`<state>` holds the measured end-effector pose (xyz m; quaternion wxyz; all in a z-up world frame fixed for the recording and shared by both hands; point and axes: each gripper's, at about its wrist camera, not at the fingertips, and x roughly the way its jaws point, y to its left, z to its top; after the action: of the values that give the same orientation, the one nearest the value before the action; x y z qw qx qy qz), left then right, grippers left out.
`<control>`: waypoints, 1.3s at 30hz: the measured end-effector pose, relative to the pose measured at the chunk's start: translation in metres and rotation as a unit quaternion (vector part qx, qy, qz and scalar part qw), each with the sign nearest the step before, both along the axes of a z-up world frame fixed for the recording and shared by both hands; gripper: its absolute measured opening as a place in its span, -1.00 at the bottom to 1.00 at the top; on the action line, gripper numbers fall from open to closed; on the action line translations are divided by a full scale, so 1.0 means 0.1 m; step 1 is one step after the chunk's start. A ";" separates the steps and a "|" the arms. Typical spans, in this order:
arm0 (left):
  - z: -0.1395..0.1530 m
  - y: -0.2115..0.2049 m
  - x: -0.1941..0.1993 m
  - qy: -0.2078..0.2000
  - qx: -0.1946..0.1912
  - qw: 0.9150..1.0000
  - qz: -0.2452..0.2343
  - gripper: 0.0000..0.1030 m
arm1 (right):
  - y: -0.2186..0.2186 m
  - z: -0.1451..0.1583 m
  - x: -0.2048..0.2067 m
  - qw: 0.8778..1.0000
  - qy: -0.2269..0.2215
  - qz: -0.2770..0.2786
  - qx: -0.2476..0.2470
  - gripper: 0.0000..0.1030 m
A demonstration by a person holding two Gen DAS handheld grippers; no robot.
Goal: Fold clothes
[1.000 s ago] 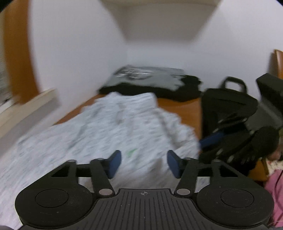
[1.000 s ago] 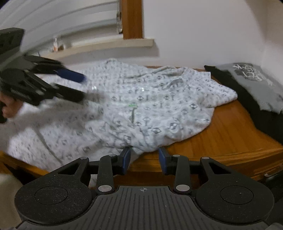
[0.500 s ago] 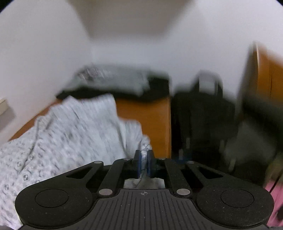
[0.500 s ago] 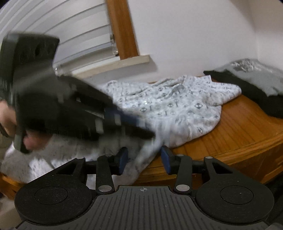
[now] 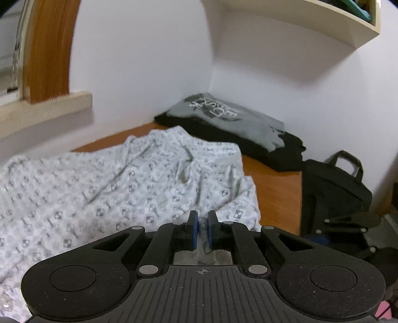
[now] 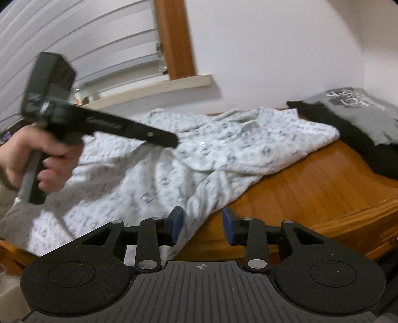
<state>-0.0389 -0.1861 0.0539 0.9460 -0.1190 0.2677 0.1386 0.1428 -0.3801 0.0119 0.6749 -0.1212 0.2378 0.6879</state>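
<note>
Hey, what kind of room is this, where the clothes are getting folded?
Probably a room in a home: a wooden table in a corner, a window with blinds above a sill, folded shirts and a wall shelf.

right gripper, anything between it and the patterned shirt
Nothing visible. The right gripper is open, and a hanging fold of the shirt lies just ahead of its left finger. The left gripper grips the shirt off to the side.

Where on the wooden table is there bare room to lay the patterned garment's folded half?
Bare wood shows between the white patterned garment and the dark folded clothes, running to the table's front edge. The window side is covered by fabric.
</note>
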 end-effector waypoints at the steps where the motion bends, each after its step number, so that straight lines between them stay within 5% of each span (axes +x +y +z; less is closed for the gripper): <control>1: 0.03 -0.03 0.01 -0.001 0.015 1.000 0.002 -0.66 | 0.02 0.01 0.00 1.000 -0.002 -0.001 0.000 -0.30; 3: 0.11 -0.13 0.03 -0.007 0.047 0.999 -0.004 -0.46 | 0.07 0.02 0.00 1.000 -0.005 -0.004 0.001 -0.30; 9: 0.26 -0.51 0.23 0.012 0.105 0.991 -0.082 -0.47 | 0.12 0.00 -0.11 1.000 -0.011 0.001 0.007 -0.28; 14: 0.03 -0.57 0.55 0.078 0.132 0.980 -0.127 -0.21 | 0.06 -0.04 -0.19 1.000 -0.016 0.009 -0.010 -0.79; 21: -0.14 -0.63 0.65 0.088 0.159 0.970 -0.164 -0.19 | -0.26 0.02 -0.23 1.000 -0.014 0.000 -0.018 -0.86; 22: -0.14 -0.65 0.65 0.084 0.164 0.968 -0.167 -0.40 | -0.28 0.02 -0.24 1.000 -0.015 0.000 -0.021 -0.86; 24: -0.11 -0.63 0.66 0.075 0.160 0.972 -0.156 -0.95 | -0.29 0.01 -0.24 1.000 -0.014 0.000 -0.024 -0.86; 27: 0.00 -0.39 0.63 0.051 0.121 0.987 -0.094 -0.94 | -0.26 -0.01 -0.24 1.000 -0.012 0.000 -0.028 -0.85; 30: 0.02 -0.18 0.56 0.049 0.087 0.993 -0.063 -0.95 | -0.25 0.03 -0.23 1.000 -0.009 0.002 -0.022 -0.85; 35: 0.08 -0.39 0.57 0.043 0.112 0.989 -0.092 -0.91 | -0.25 0.05 -0.24 0.999 -0.017 0.008 -0.026 -0.80; 39: 0.13 -0.56 0.57 0.038 0.132 0.984 -0.114 -0.45 | -0.30 0.14 -0.14 1.000 -0.013 -0.015 -0.007 -0.70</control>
<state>0.0184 -0.2418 0.0666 0.9520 0.0438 0.2951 0.0684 0.1288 -0.4096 0.0256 0.6872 -0.1316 0.2354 0.6746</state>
